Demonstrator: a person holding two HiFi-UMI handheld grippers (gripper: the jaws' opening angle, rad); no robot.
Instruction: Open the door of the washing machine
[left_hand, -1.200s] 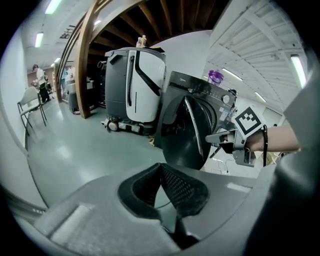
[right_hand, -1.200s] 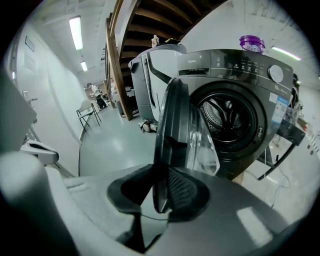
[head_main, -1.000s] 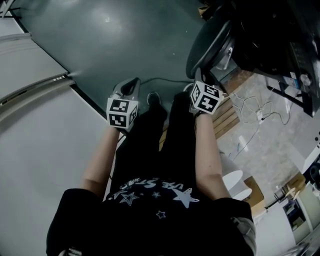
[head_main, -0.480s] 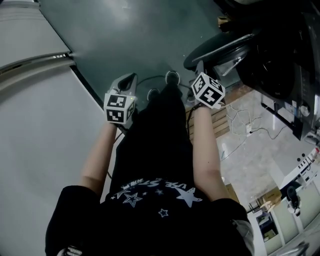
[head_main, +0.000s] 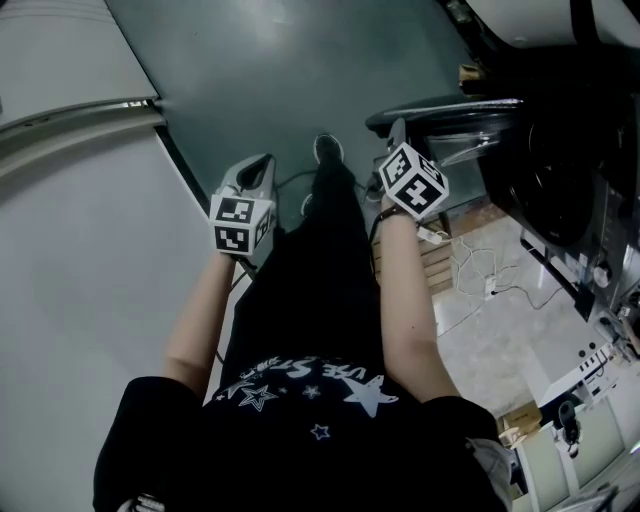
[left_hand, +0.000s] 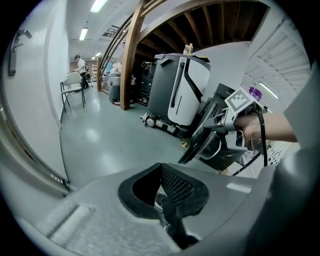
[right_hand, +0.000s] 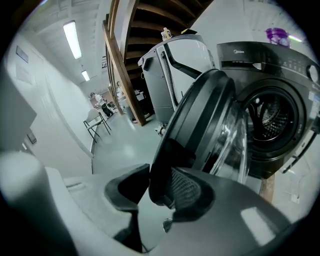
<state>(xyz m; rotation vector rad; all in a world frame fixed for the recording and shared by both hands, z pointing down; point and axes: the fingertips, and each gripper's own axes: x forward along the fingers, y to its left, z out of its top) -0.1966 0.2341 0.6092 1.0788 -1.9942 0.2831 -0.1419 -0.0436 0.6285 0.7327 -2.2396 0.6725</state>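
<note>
**Washing machine door, round and dark with a clear glass bowl (right_hand: 205, 120), is swung wide and the grip on it is loosening.**
It stands further out from the dark grey front-loading washing machine (right_hand: 287, 65) than a second ago, and the drum mouth is exposed. The right gripper (right_hand: 159, 177) has just been opening its jaws. The door's rim still sits between them but seems no longer pinched, so the task looks all but done. The left gripper (left_hand: 161, 172), closed and empty, hangs over the grey-green floor (left_hand: 100, 145).

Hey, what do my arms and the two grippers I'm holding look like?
The left gripper and right gripper are grey shells with black mesh-textured pads. Each carries a white cube of black square markers. Forearms are bare below a black short-sleeved T-shirt with white stars. A black cord loops the right wrist.
</note>
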